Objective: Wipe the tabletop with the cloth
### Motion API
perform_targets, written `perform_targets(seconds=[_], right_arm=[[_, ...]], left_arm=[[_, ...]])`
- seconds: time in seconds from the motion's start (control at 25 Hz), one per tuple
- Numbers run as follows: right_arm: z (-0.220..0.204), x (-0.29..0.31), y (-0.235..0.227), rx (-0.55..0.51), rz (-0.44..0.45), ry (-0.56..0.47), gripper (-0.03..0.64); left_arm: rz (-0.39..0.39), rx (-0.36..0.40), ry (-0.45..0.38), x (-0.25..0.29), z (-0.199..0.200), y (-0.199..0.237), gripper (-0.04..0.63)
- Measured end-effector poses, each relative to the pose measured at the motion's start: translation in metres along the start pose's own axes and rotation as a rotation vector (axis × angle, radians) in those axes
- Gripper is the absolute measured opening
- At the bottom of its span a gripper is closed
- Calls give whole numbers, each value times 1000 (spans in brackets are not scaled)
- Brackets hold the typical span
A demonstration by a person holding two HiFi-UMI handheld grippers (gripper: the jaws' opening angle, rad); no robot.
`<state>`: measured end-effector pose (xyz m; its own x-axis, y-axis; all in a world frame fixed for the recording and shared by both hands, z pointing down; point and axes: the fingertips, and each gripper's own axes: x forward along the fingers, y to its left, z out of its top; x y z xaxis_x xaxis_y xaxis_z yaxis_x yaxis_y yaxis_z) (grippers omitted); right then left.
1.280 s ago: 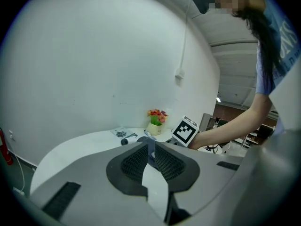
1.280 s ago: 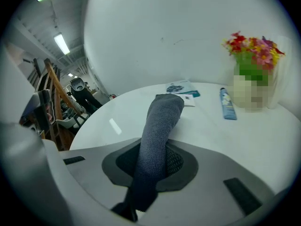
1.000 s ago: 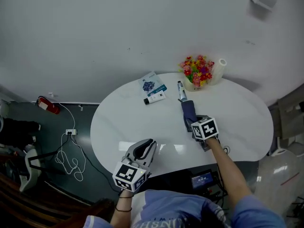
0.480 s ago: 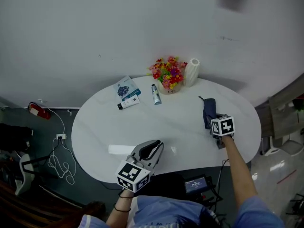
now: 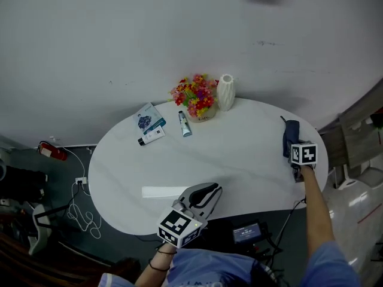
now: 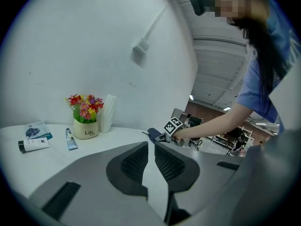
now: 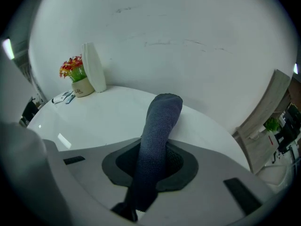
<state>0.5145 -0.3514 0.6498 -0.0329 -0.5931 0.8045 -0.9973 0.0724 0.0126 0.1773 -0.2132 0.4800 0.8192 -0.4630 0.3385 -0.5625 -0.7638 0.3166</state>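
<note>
A dark blue-grey cloth (image 5: 291, 135) lies folded on the far right of the white oval tabletop (image 5: 239, 148). My right gripper (image 5: 293, 148) is shut on it, and in the right gripper view the cloth (image 7: 157, 140) runs out between the jaws onto the table. My left gripper (image 5: 210, 191) hangs over the table's near edge, shut with nothing between its jaws. The left gripper view (image 6: 151, 157) looks across the table toward the right gripper's marker cube (image 6: 172, 126).
At the table's back stand a pot of coloured flowers (image 5: 194, 99) and a white ribbed vase (image 5: 225, 92). A tube (image 5: 183, 124), a booklet (image 5: 146, 119) and a small box (image 5: 151, 136) lie to their left. Cables (image 5: 78, 202) run over the floor at left.
My right gripper has slid the cloth from the table's middle to its far right edge. The left gripper stayed by the near edge. The head view has shifted.
</note>
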Motion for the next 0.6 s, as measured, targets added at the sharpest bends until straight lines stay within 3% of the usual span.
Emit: perform_targets(seconds=[0.32, 0.6], right_arm=[[-14, -9, -69, 87, -85, -1, 68], [-10, -15, -43, 118, -45, -34, 69]], left_arm=[[2, 14, 47, 9, -4, 1, 37], [36, 12, 52, 2, -3, 15, 37]])
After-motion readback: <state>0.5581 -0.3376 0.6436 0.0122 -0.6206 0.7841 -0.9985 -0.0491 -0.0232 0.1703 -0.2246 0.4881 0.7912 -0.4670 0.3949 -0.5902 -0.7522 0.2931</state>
